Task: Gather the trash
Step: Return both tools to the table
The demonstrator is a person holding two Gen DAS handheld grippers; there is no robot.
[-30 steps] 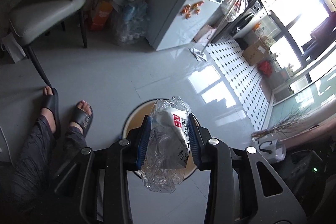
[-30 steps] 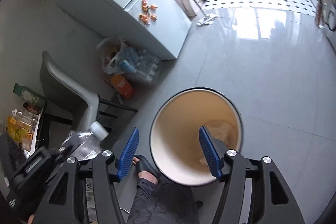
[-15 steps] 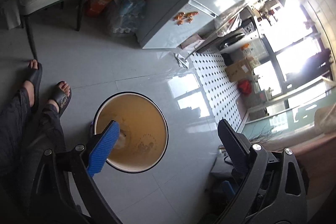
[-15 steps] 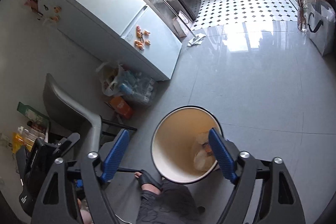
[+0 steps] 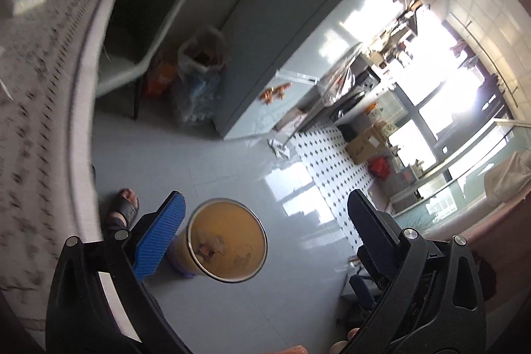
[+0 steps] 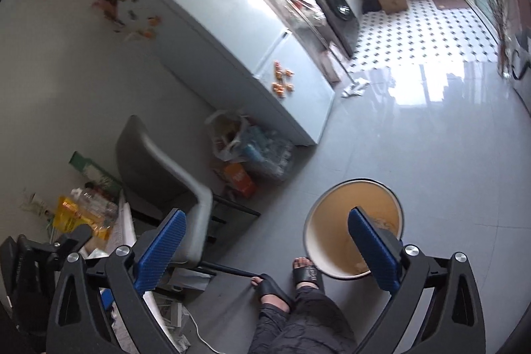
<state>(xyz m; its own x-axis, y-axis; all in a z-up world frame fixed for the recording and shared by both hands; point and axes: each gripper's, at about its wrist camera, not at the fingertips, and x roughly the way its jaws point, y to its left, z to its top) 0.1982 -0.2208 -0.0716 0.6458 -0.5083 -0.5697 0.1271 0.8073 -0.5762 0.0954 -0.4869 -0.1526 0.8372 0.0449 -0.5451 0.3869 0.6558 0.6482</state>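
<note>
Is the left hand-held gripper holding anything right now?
No, the left hand-held gripper is open and empty above the trash bin.

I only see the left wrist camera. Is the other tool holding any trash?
Observer: No. The right tool is open, with nothing between its pads.
Operator: Is there more trash to grab?
Observer: Maybe. What looks like a clear plastic bottle lies by the yellow bags on the table.
Operator: Where's the bin from there?
Observer: The bin stands on the floor, partly behind that tool's right pad, just beyond two sandalled feet.
</note>
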